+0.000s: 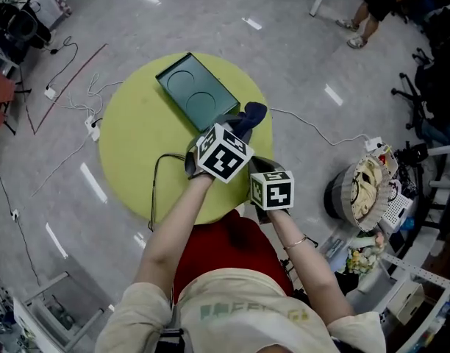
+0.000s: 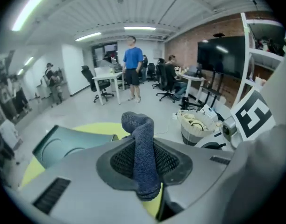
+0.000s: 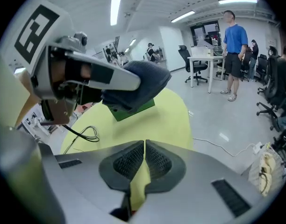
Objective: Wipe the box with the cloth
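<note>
A flat dark green box (image 1: 197, 90) with two round recesses lies at the far side of the round yellow-green table (image 1: 129, 145). My left gripper (image 1: 236, 127) hovers at the box's near right corner, shut on a dark blue cloth (image 1: 251, 115). In the left gripper view the cloth (image 2: 140, 148) stands up between the jaws of the left gripper (image 2: 143, 167), and the box (image 2: 63, 146) lies to the left. My right gripper (image 1: 263, 171) is just behind and to the right of the left one. In its own view the right gripper (image 3: 144, 160) is shut and empty, facing the cloth (image 3: 143, 85).
A black cable (image 1: 157, 179) loops on the table's near left part. A round basket of cloth (image 1: 363, 188) stands on the floor to the right. White cables (image 1: 89, 112) run across the floor on the left. A person in a blue shirt (image 2: 132, 64) stands by desks and chairs.
</note>
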### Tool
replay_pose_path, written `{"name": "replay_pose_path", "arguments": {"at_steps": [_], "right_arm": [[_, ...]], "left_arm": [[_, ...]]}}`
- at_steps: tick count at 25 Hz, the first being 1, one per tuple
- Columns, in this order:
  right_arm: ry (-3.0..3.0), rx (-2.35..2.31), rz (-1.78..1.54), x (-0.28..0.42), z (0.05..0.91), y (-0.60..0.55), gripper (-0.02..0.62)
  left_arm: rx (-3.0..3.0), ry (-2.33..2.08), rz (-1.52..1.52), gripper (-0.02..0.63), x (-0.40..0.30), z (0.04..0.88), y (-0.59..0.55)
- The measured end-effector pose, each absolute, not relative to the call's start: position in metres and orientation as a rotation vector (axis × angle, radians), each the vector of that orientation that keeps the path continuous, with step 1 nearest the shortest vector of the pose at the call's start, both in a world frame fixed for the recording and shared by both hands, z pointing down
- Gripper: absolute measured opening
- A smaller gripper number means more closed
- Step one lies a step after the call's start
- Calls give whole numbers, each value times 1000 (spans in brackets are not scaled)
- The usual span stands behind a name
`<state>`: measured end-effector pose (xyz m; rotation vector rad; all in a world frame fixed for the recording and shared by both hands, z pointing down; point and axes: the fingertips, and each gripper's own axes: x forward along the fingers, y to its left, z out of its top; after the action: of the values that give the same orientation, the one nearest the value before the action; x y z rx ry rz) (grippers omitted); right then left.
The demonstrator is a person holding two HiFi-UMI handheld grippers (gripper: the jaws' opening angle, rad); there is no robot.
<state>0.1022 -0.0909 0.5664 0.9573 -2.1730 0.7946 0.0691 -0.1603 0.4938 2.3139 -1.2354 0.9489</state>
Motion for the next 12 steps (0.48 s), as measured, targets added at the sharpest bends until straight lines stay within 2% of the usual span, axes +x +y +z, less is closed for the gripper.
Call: {"name": "replay_pose_path", "arguments": {"at_steps": [5, 12], "right_arm": [[-2147, 956, 794, 108, 573, -86, 40], [-2137, 915, 775, 101, 581, -86, 40]], "left_arm": [[2128, -1319, 820, 84, 55, 524, -157], [1999, -1393, 797, 84, 38, 549, -169]]}}
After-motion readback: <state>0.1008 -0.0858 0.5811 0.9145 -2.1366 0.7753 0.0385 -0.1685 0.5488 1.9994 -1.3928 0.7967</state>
